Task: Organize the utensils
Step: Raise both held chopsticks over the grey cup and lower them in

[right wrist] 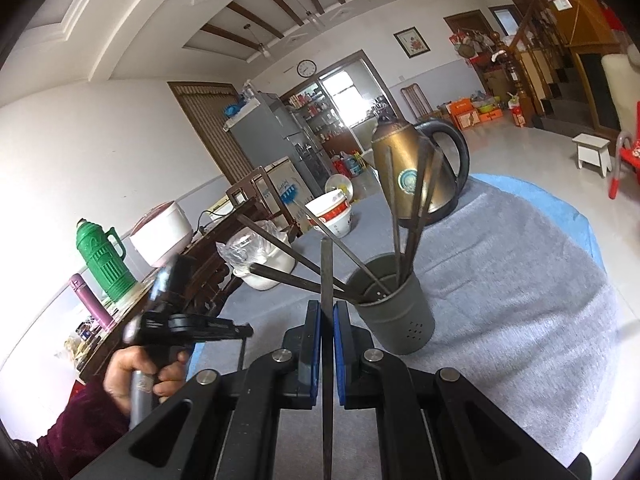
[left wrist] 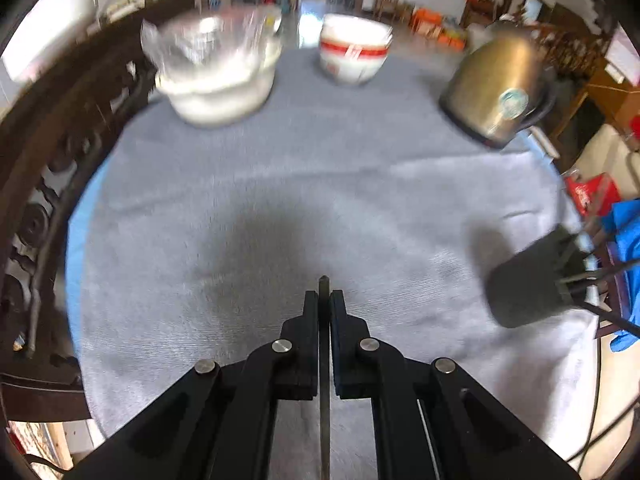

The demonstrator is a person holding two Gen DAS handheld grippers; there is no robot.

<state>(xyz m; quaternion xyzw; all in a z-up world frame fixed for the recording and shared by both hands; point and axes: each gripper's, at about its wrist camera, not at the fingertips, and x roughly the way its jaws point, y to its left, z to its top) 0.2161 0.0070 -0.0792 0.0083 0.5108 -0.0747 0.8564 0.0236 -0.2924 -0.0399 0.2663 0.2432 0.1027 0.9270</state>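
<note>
**A:** What are the grippers doing?

**B:** I am holding one dark chopstick (left wrist: 324, 360) clenched in my left gripper (left wrist: 324, 300), its tip poking just past the fingers. My right gripper (right wrist: 327, 312) is gripping another chopstick (right wrist: 327, 280), standing upright between blue pads (right wrist: 316, 344).

**A:** Where is the holder?

**B:** The grey utensil cup (right wrist: 394, 308) is sitting just beside my right gripper, several chopsticks (right wrist: 416, 208) leaning out of it.

**A:** Any open room?

**B:** Bare grey cloth (left wrist: 280, 184) is lying ahead of my left gripper. Bowls (left wrist: 352, 50) and a brass kettle (left wrist: 496, 92) are crowding the far edge; a carved wooden chair (left wrist: 48, 168) is bordering the left side.
</note>
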